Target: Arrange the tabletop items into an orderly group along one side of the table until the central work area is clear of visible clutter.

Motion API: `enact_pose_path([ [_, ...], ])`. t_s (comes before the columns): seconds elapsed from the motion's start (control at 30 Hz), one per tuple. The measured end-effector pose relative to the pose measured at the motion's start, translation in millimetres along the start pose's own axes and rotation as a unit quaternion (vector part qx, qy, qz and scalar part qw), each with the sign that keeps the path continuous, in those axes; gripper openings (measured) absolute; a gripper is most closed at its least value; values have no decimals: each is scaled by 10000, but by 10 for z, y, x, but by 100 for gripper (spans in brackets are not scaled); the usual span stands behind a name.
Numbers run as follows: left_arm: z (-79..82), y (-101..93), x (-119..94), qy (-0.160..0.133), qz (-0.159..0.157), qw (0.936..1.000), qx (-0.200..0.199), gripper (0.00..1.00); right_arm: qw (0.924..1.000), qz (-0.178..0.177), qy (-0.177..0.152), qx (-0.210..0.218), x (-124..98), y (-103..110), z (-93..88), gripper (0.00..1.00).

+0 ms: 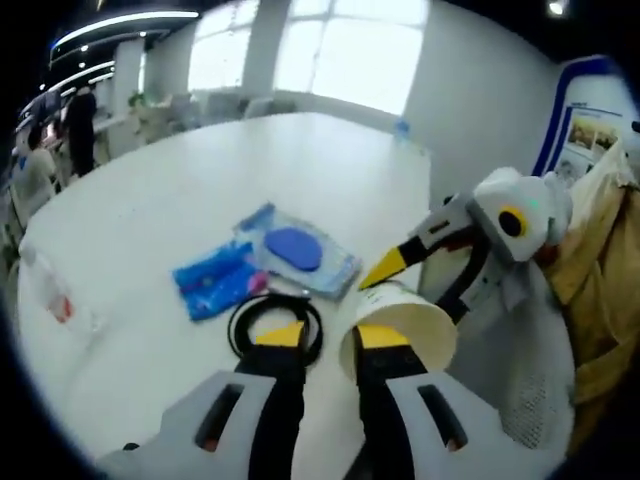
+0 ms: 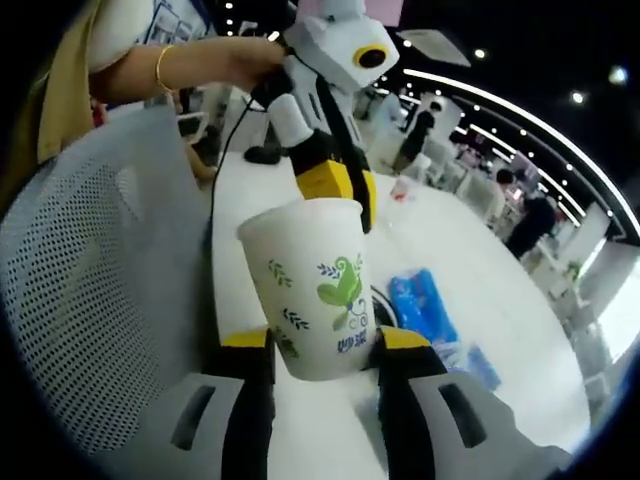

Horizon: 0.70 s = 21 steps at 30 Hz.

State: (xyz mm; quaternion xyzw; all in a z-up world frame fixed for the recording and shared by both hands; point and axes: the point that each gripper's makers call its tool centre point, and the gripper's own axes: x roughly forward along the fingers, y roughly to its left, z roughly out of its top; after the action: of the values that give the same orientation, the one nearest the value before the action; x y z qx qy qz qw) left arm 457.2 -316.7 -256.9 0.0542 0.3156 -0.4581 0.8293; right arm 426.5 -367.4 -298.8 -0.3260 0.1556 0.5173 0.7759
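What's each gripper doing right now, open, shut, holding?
Left gripper: open, nothing between its fingers, over the black cable.
Right gripper: shut on the paper cup.

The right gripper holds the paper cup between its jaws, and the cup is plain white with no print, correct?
Not quite: the right gripper does hold the paper cup, but the cup carries a green and blue leaf print, as the right gripper view shows.

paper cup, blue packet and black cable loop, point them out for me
paper cup (image 2: pixel 315 290), right gripper view, on its printed side wall
blue packet (image 1: pixel 215 280), left gripper view, on its middle
black cable loop (image 1: pixel 240 318), left gripper view, on its left arc
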Motion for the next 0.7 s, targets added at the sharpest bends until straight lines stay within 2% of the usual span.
enact_pose_path([
  [0.13,99,110,-63,-386,232,9985,-314,22,9996,-115,55,252,-16,-72,-50,39],
  [0.27,186,178,-130,-756,288,9946,-644,30,9987,-252,88,427,-36,-126,-74,39],
  [0.37,200,175,-146,-853,284,9938,-658,41,9973,-340,88,650,-52,-178,-98,39],
  [0.5,221,204,-145,-1016,432,9916,-669,52,9950,-461,82,878,-80,-244,-126,39],
  [0.7,308,160,-126,-1364,349,9865,-832,66,9912,-699,-80,1125,-130,-347,-96,39],
])
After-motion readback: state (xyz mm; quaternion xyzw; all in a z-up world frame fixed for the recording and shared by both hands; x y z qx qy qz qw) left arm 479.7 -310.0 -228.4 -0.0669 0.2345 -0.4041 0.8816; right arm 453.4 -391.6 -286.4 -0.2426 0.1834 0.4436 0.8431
